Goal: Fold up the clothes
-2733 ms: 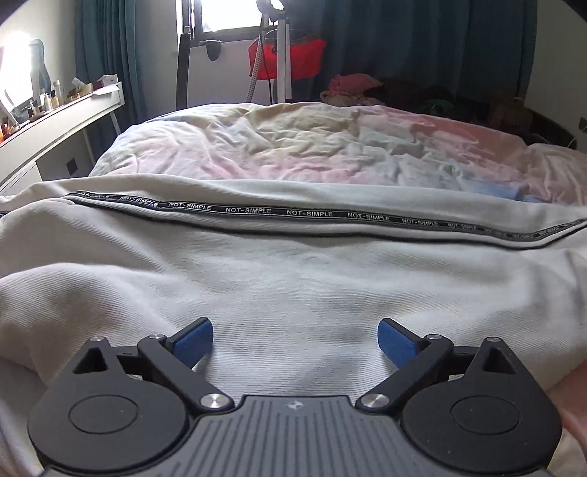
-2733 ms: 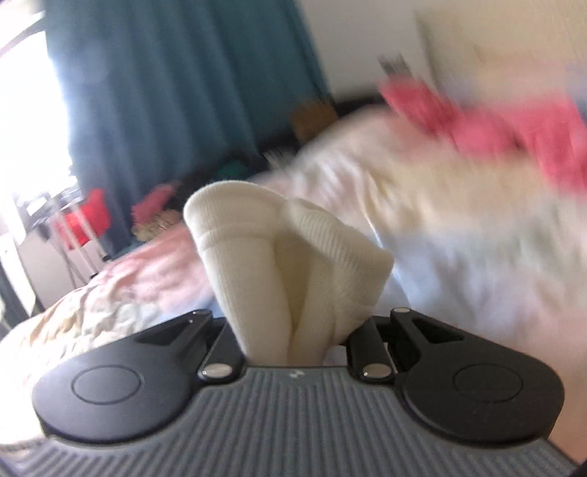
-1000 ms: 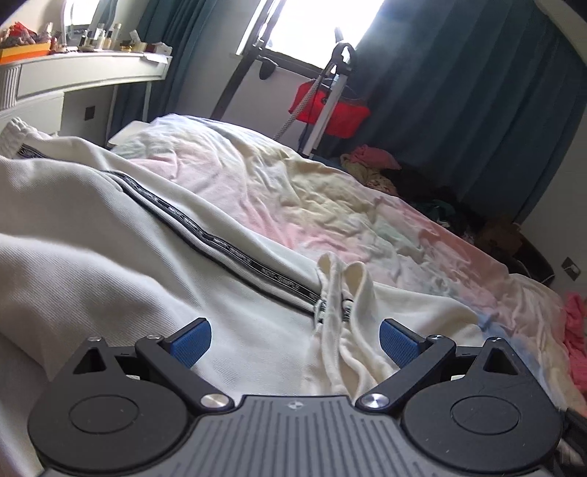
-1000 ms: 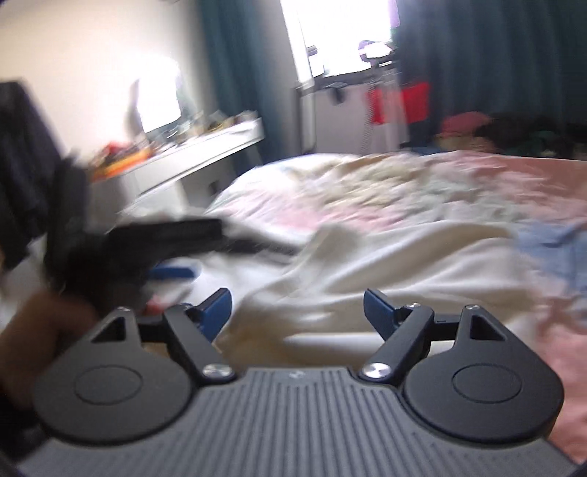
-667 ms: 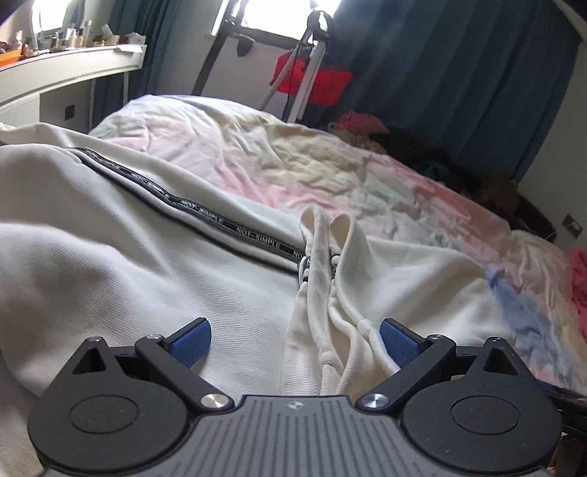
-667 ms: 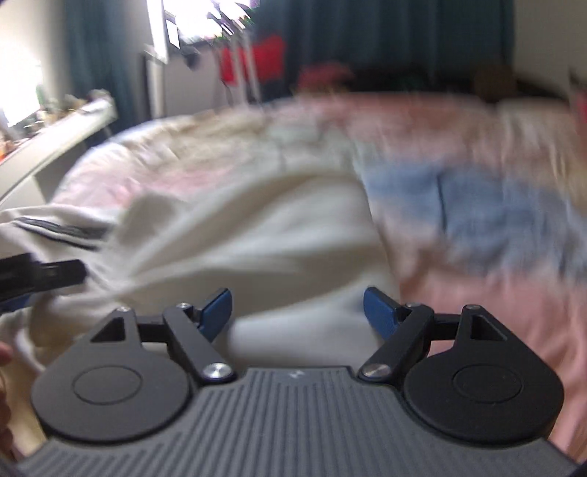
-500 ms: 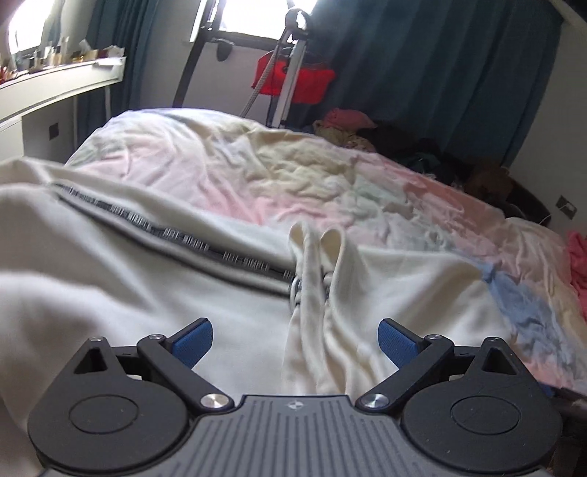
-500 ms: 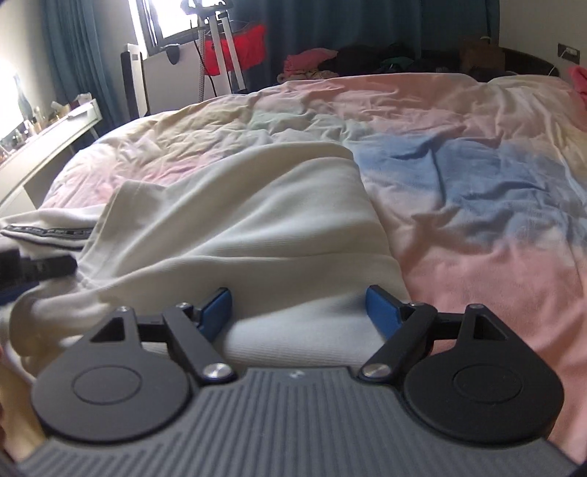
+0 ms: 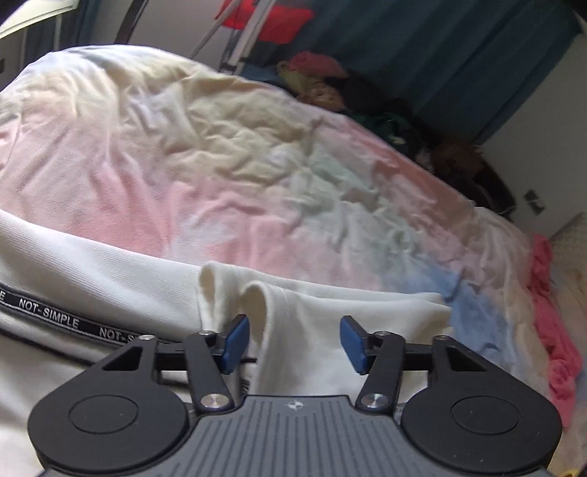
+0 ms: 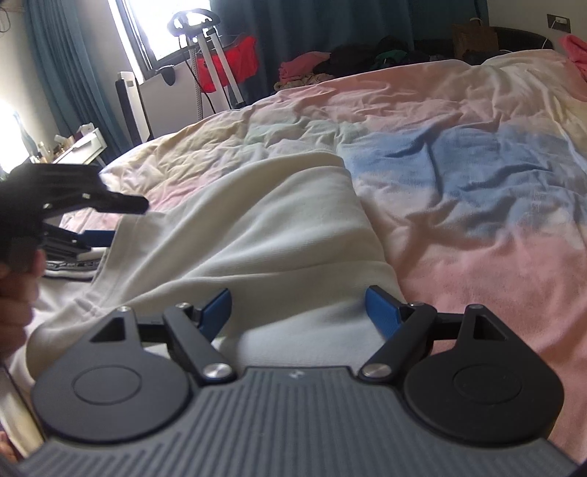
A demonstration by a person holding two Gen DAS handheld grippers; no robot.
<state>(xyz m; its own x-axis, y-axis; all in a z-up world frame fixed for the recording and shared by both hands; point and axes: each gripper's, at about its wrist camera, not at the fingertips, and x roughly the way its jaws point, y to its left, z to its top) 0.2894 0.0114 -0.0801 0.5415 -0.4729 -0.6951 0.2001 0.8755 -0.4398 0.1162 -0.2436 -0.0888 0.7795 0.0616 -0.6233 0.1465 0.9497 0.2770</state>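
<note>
Cream sweatpants (image 10: pixel 256 227) with "NOT-SIMPLE" side tape (image 9: pixel 55 317): spread on bed (image 10: pixel 458 154). Judged soft, limp, light; pinch bunched cuff folds (image 9: pixel 264 297). Left claw (image 9: pixel 291 343), right claw (image 10: pixel 299 310): both open, holding nothing.

The garment (image 9: pixel 312 330) is cream-white with fine ribbing, and carries a black band (image 9: pixel 55 319) lettered "NOT-SIMPLE" in white. The bed (image 10: pixel 458 165) wears a crumpled cover in soft patches of pink, pale yellow, mint and blue. Both grippers are black with grey ribbed bodies; their fingers (image 9: pixel 234 343) have blue pads. Curtains (image 10: pixel 330 22) are dark teal. A bright pink cloth (image 9: pixel 554 330) lies at the bed's edge.
</note>
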